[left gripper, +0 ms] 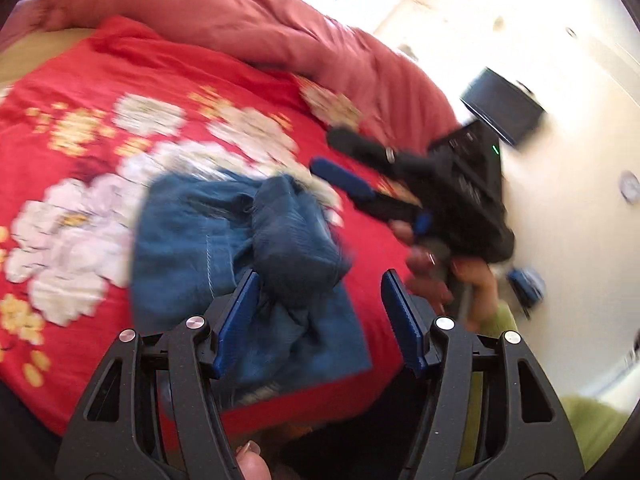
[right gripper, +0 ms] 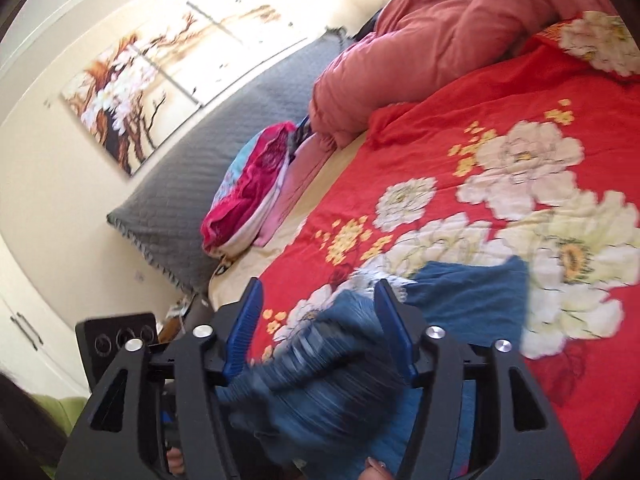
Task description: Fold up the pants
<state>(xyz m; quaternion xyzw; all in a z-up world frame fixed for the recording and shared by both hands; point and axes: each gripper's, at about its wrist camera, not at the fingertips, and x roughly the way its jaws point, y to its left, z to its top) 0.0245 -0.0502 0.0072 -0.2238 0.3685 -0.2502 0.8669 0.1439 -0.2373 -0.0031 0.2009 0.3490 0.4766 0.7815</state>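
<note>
Lying bunched on red floral bedspread (left gripper: 100,80), blue pants (left gripper: 240,248), both tongs (left gripper: 320,320) (right gripper: 318,328) wide, pink duvet (right gripper: 440,28) behind

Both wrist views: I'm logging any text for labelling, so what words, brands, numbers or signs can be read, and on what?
None can be read.
Blue pants: no tag or label visible.
Wall painting: dark marks near its top, too blurred to read.
Right tongs: black body with a green light, no legible print.
Red floral bedspread: pattern only.
</note>
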